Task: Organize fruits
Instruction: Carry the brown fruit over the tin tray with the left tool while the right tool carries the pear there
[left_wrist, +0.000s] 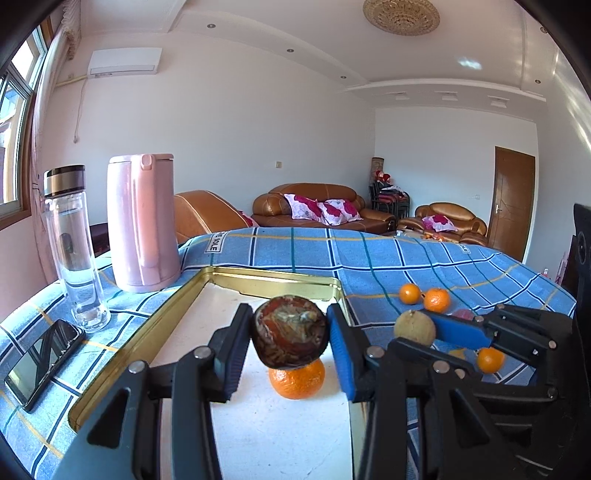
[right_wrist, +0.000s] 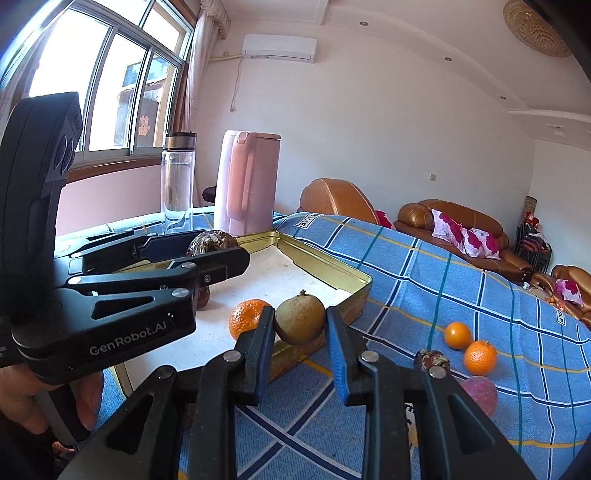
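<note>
- Gripping a dark mottled red-brown fruit (left_wrist: 290, 334), the left gripper (left_wrist: 290, 343) had both pads pressed on its sides and held it above the gold tray (left_wrist: 147, 332).
- Same fruit showed in the right wrist view (right_wrist: 212, 240), clamped between the left gripper's (right_wrist: 221, 254) black fingers over the tray's far part.
- Right gripper (right_wrist: 300, 326) was clamped on a dull brown-green round fruit (right_wrist: 300, 321), held off the surface just over the tray's near right rim (right_wrist: 354, 280).
- That brown-green fruit also appeared in the left wrist view (left_wrist: 414, 328), with the right gripper (left_wrist: 424, 334) coming in from the right, beside the tray.
- One tangerine (left_wrist: 296, 380) lay on the tray's white floor, directly below the held dark fruit; in the right view it (right_wrist: 247, 317) sat just left of the right gripper's left finger.
- Loose on the blue checked tablecloth (right_wrist: 480, 266), right of the tray: two tangerines (right_wrist: 458, 335) (right_wrist: 480, 357) close together, a small dark mottled fruit (right_wrist: 432, 360) and a pink fruit (right_wrist: 478, 395) partly hidden behind the gripper.
- Pink kettle (left_wrist: 142, 221) and clear bottle (left_wrist: 74, 243) stood upright beyond the tray's left corner; a phone (left_wrist: 42, 360) lay flat near the bottle.
- A hand (right_wrist: 55, 398) showed under the left gripper, at bottom left.
</note>
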